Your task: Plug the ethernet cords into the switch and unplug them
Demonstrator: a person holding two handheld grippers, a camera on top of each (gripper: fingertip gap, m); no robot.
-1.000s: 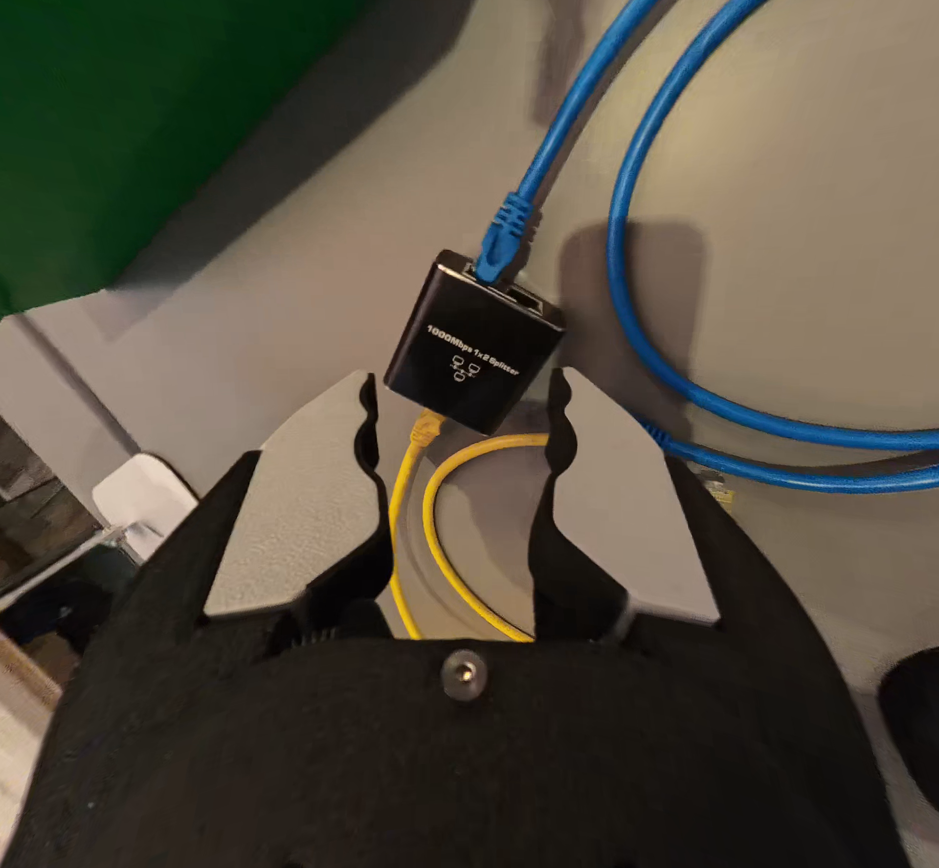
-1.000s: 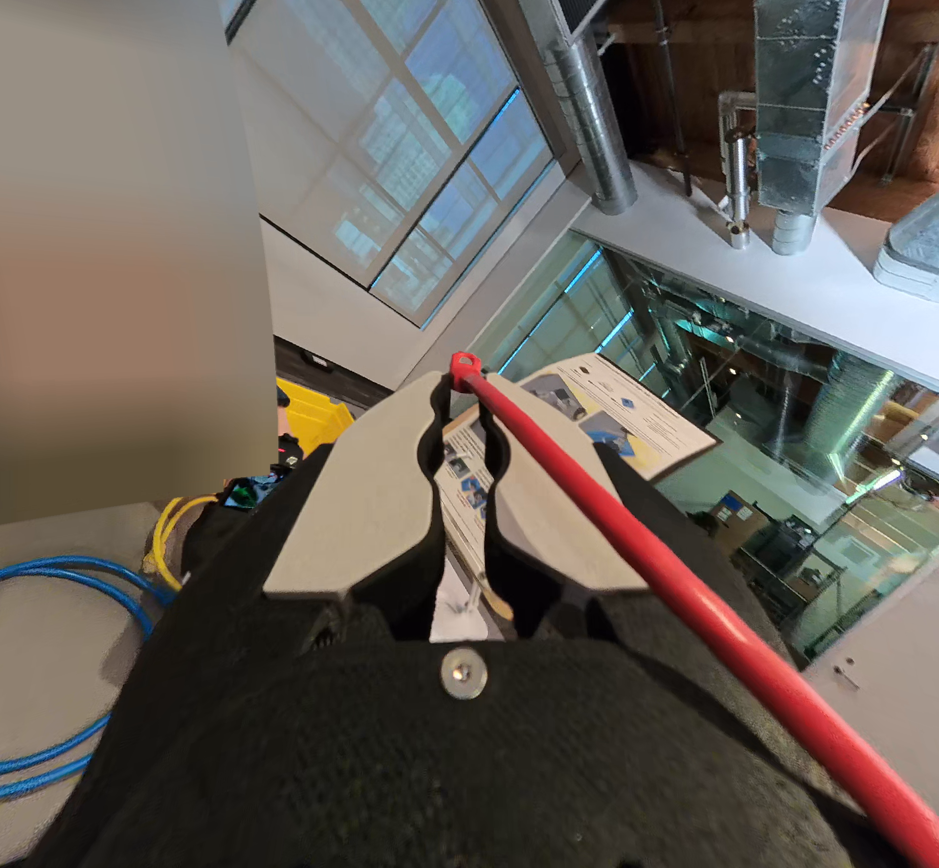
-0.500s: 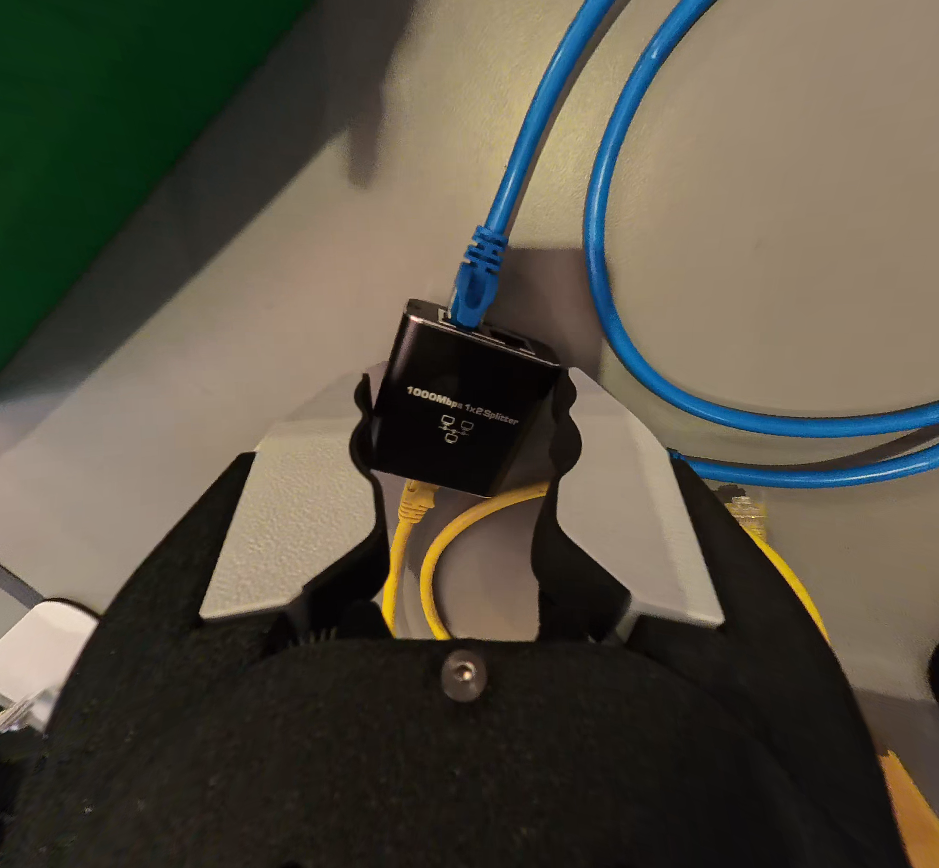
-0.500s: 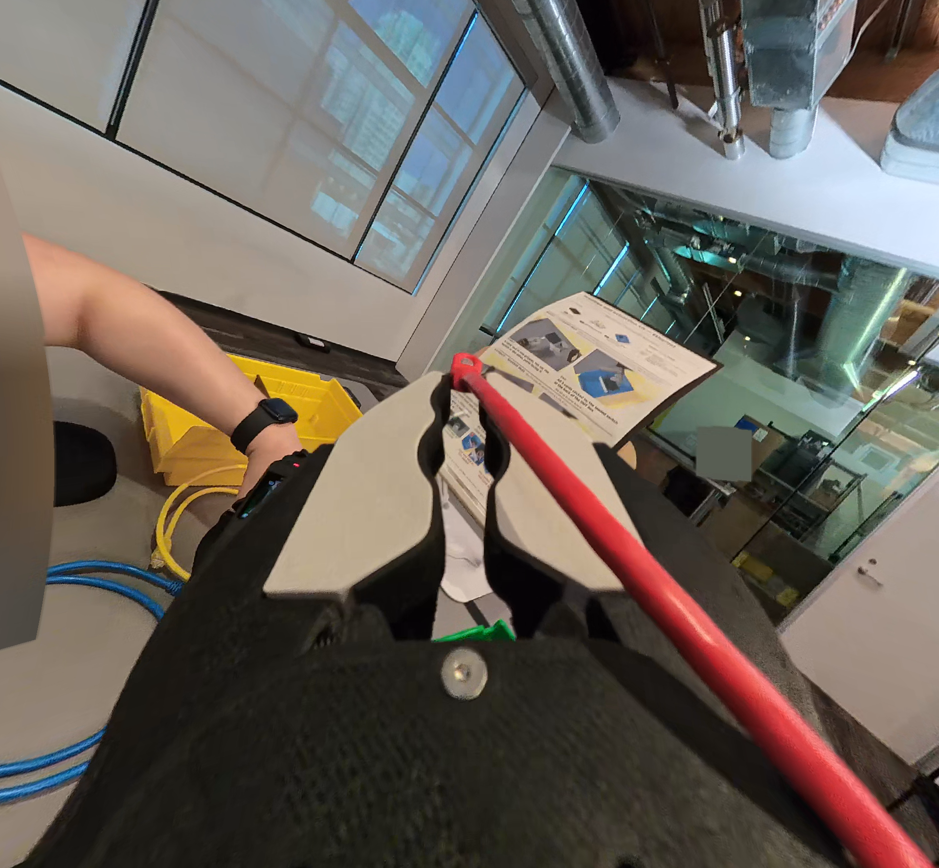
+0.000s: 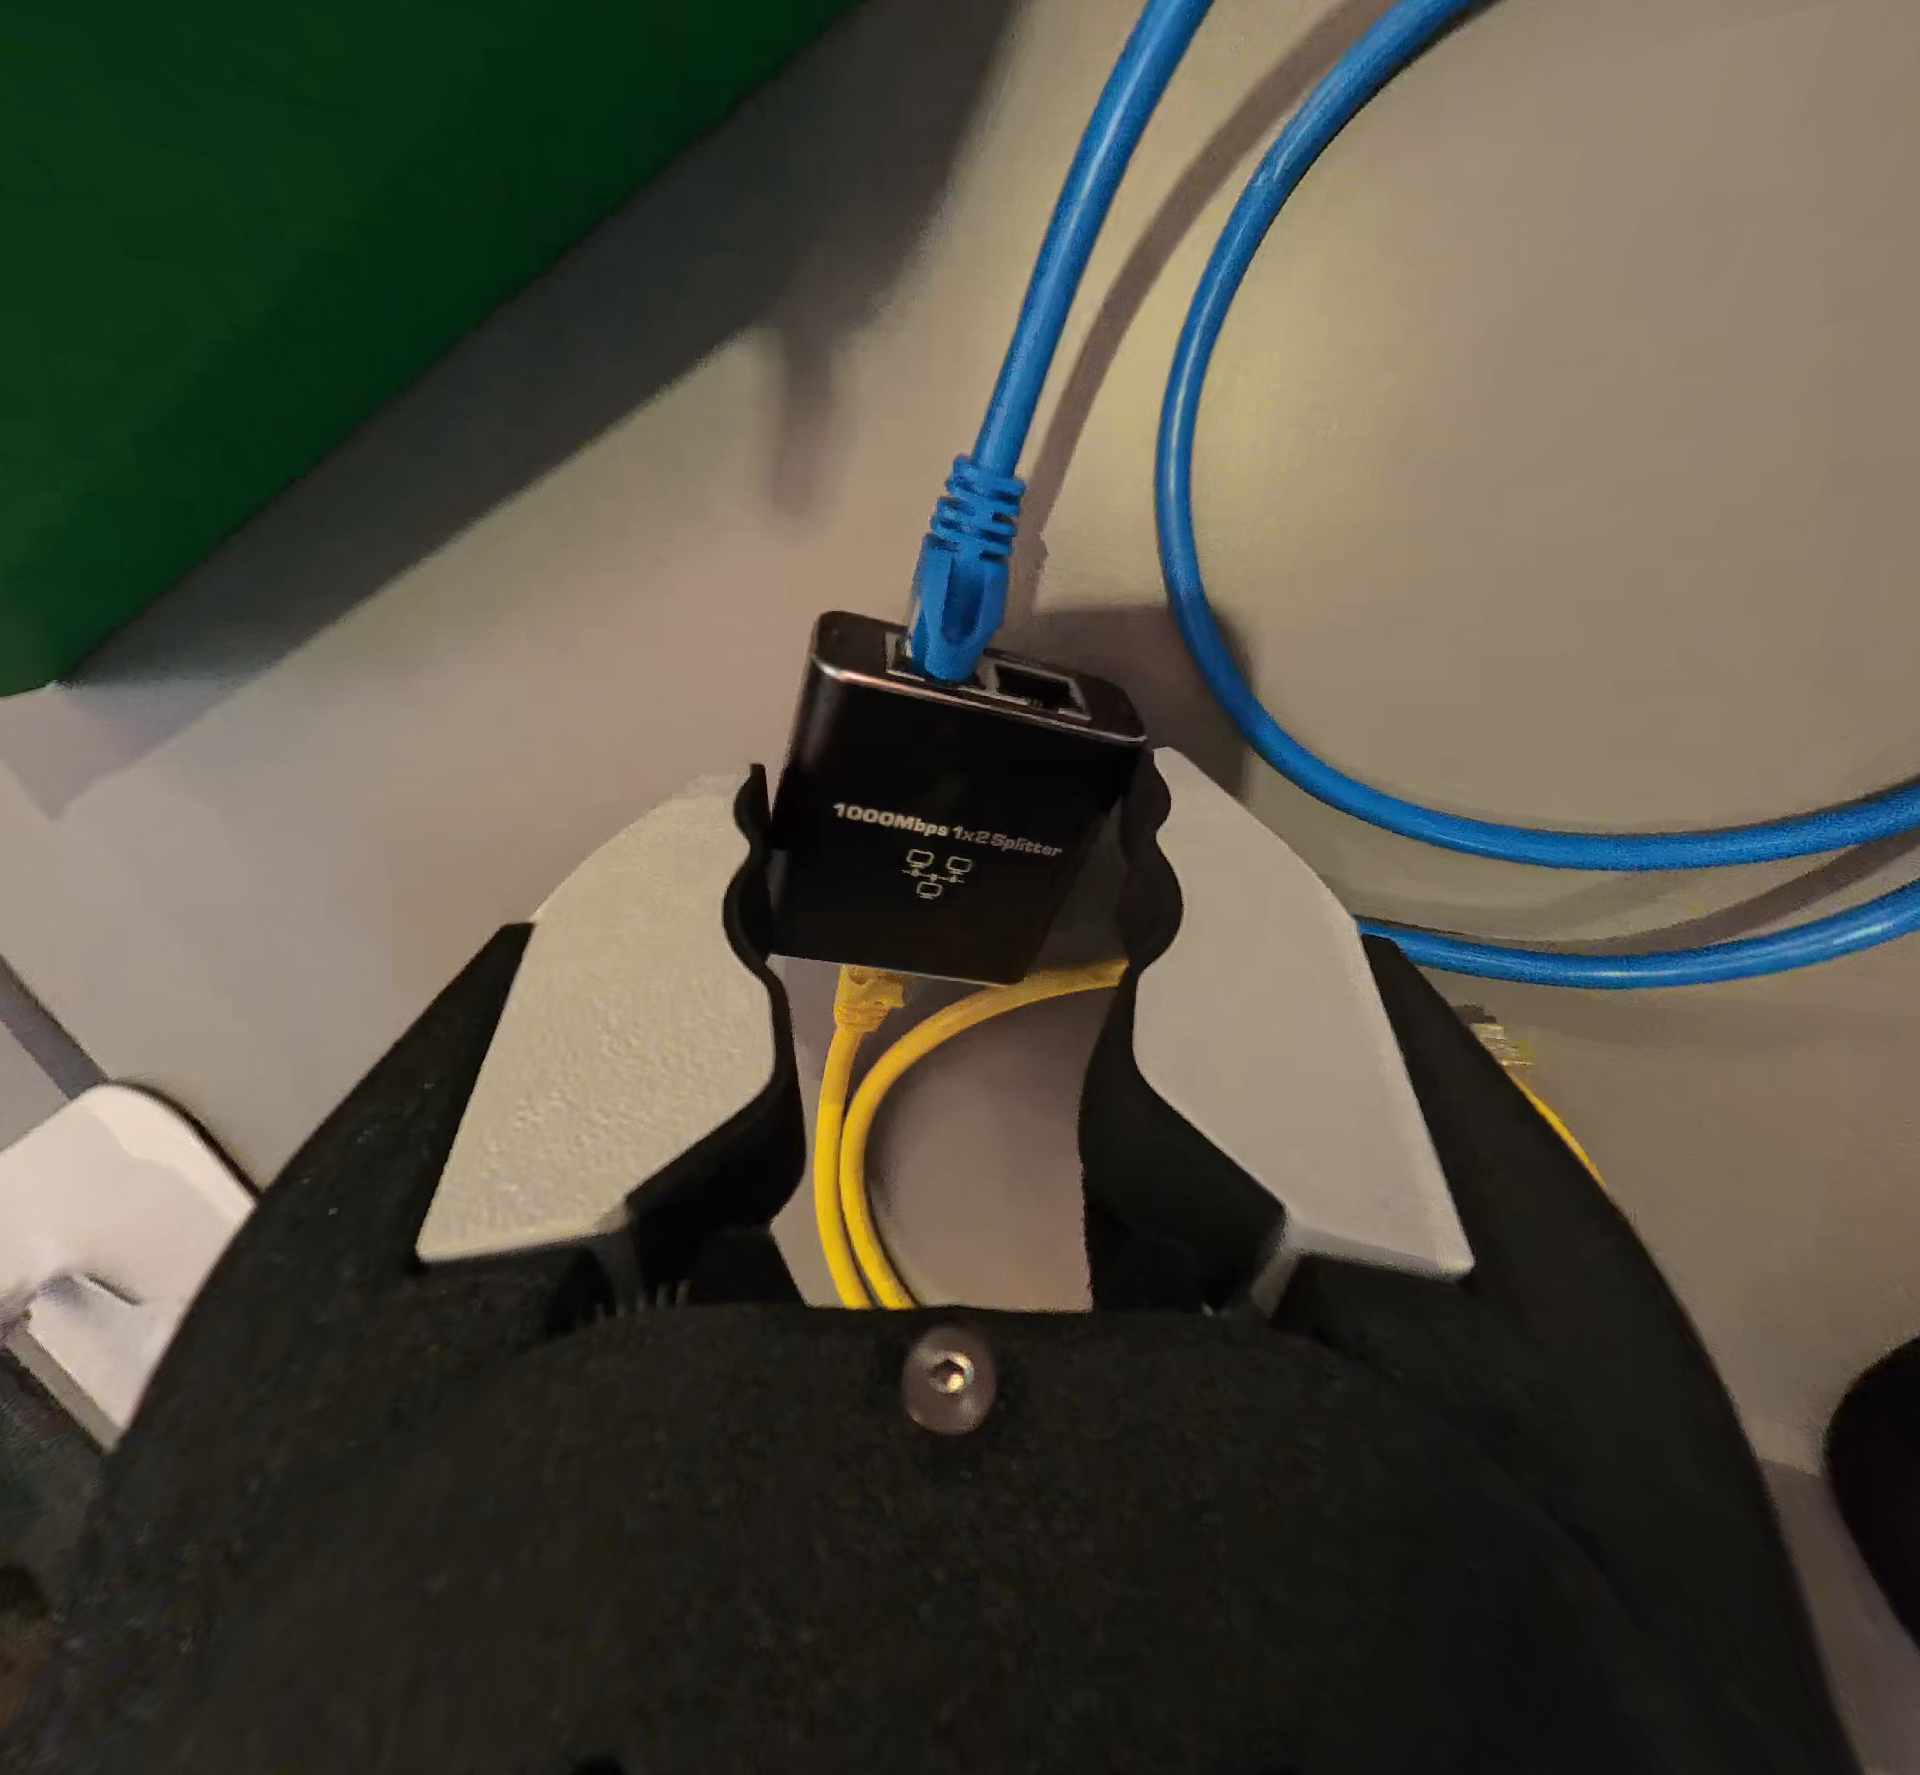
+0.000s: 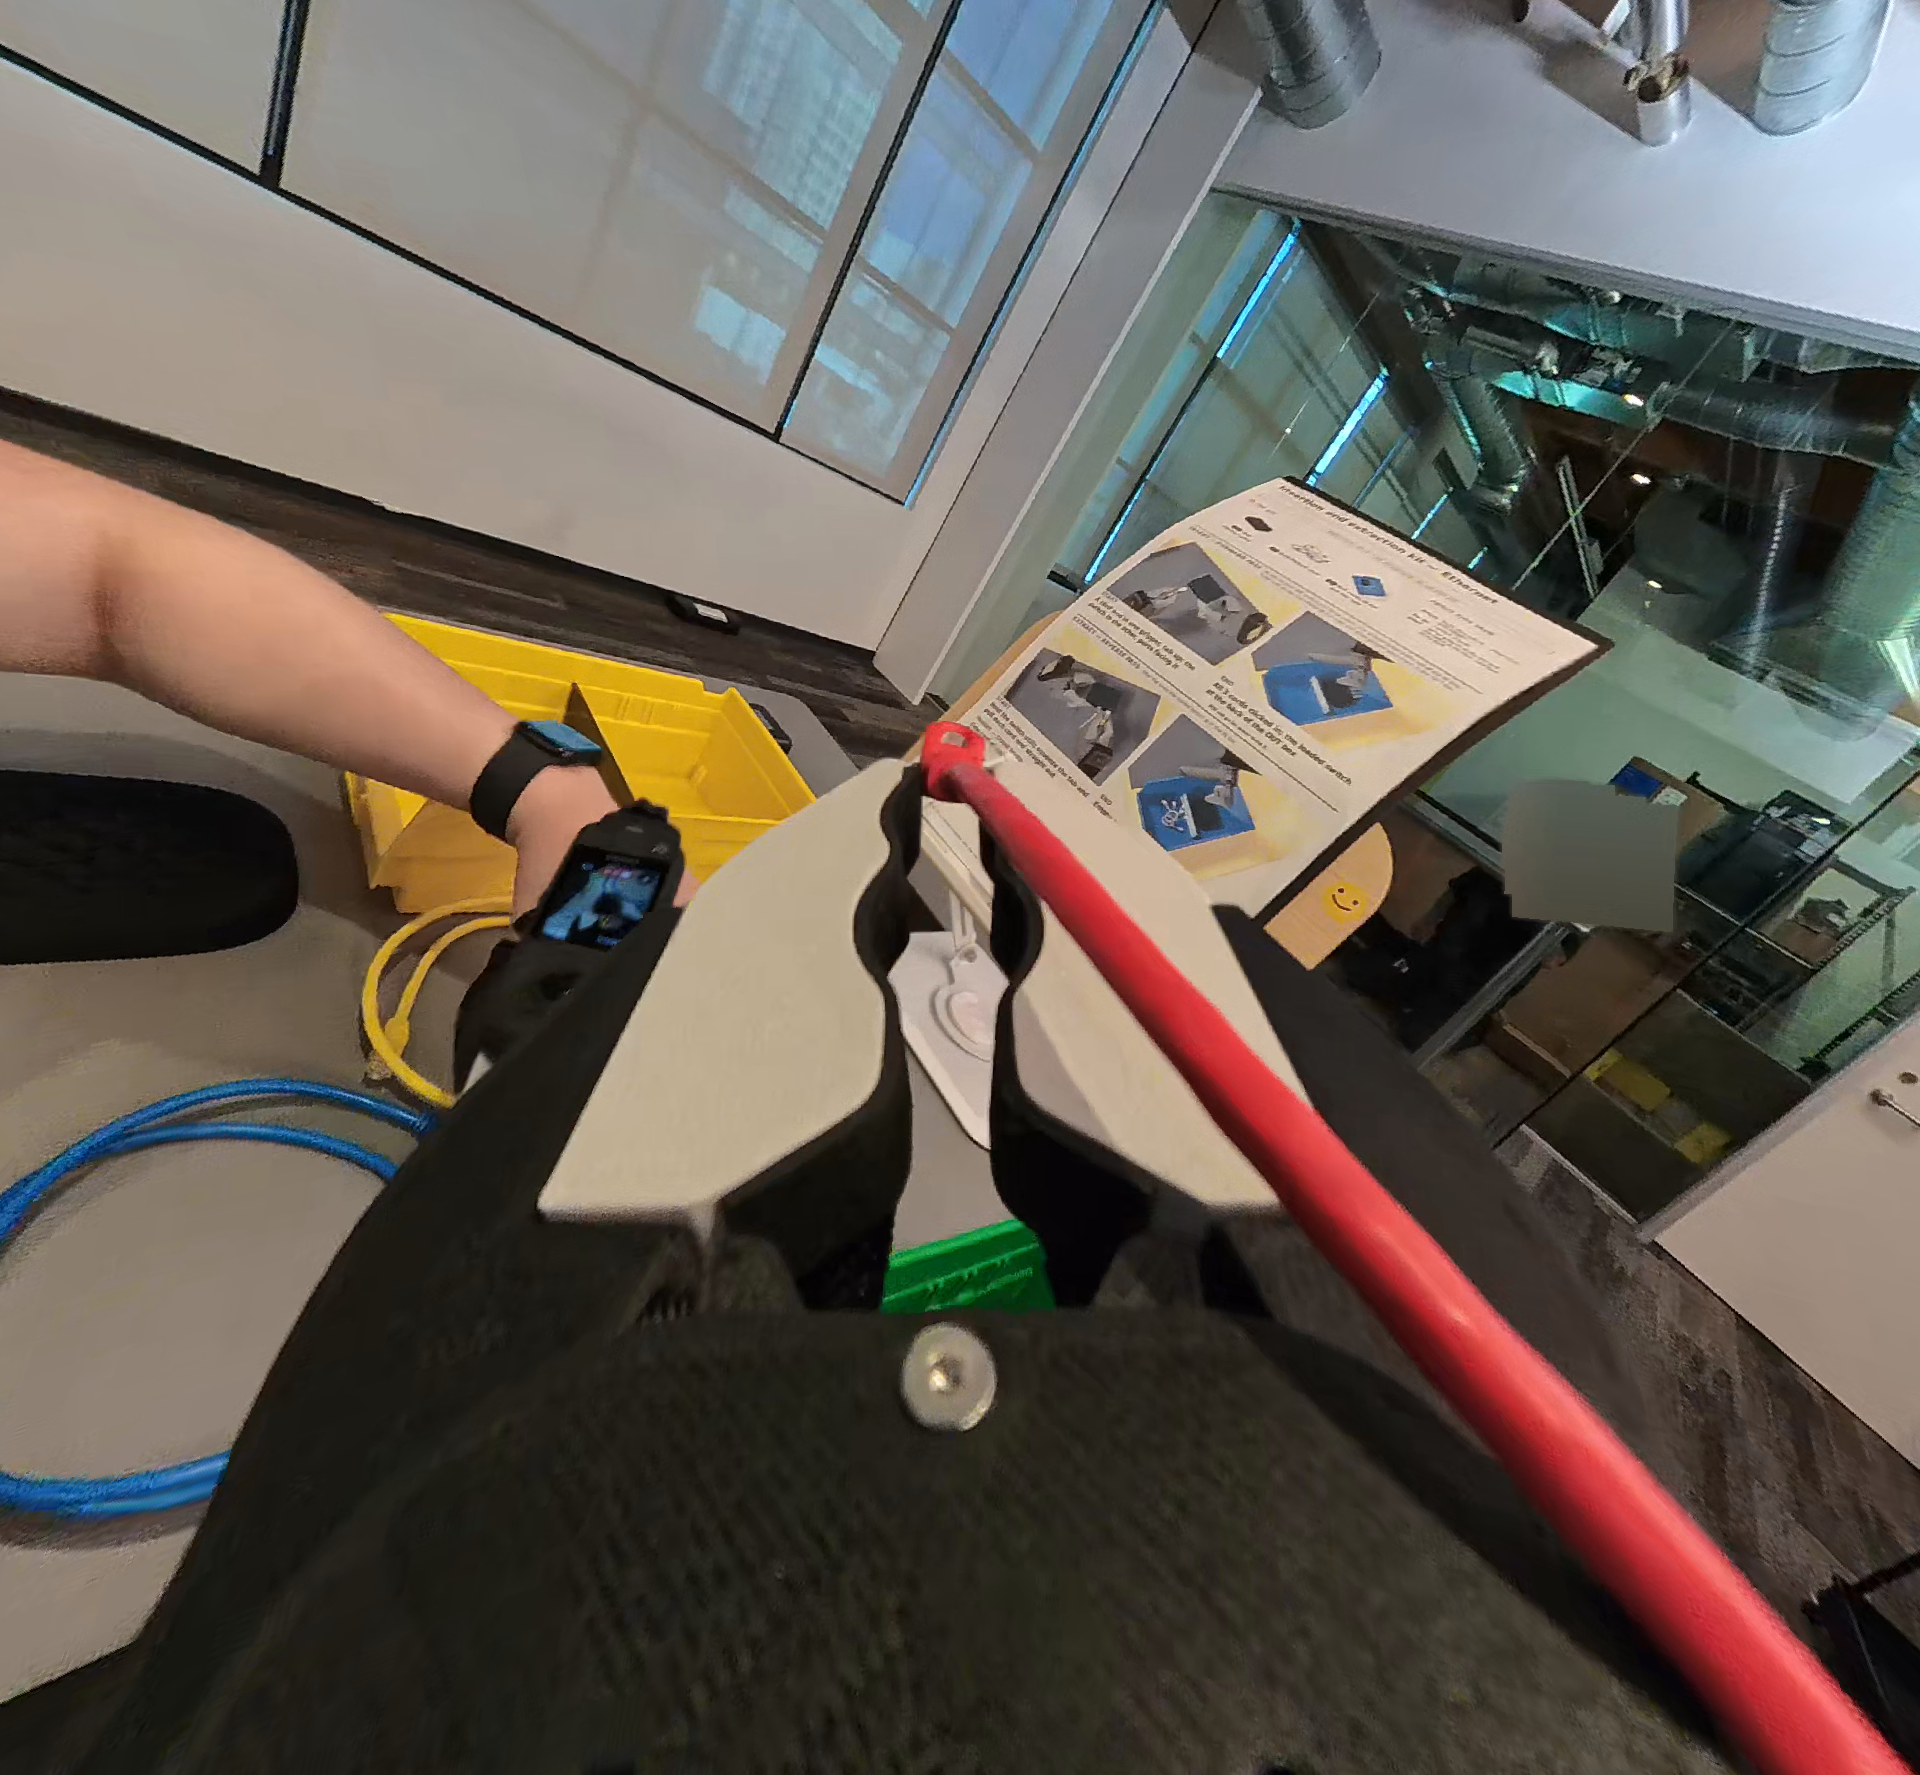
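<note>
The black switch (image 5: 951, 842) lies on the grey table (image 5: 1558, 375) between the fingers of my left gripper (image 5: 951, 790), whose jaws press on both its sides. A blue cord (image 5: 961, 562) is plugged into its far left port; the port (image 5: 1034, 686) beside it is empty. A yellow cord (image 5: 868, 998) is plugged into its near side. My right gripper (image 6: 940, 790) is raised off the table and shut on a red cord (image 6: 1299, 1133), with the plug (image 6: 951, 746) poking out past the fingertips. The left gripper (image 6: 592, 904) also shows in the right wrist view, held by a hand.
The blue cord loops (image 5: 1247, 582) over the table to the right. A green bin (image 5: 312, 167) stands far left. The right wrist view shows a yellow bin (image 6: 665, 749), a forearm with a black watch (image 6: 514, 775), an instruction sheet on a stand (image 6: 1278, 676) and a green part (image 6: 966, 1268). About 35 cm separates my left fingertips from my right.
My left gripper moved forward until the switch sat between its fingers, then closed on it. My right gripper, still holding the red cord, tilted down toward the table.
</note>
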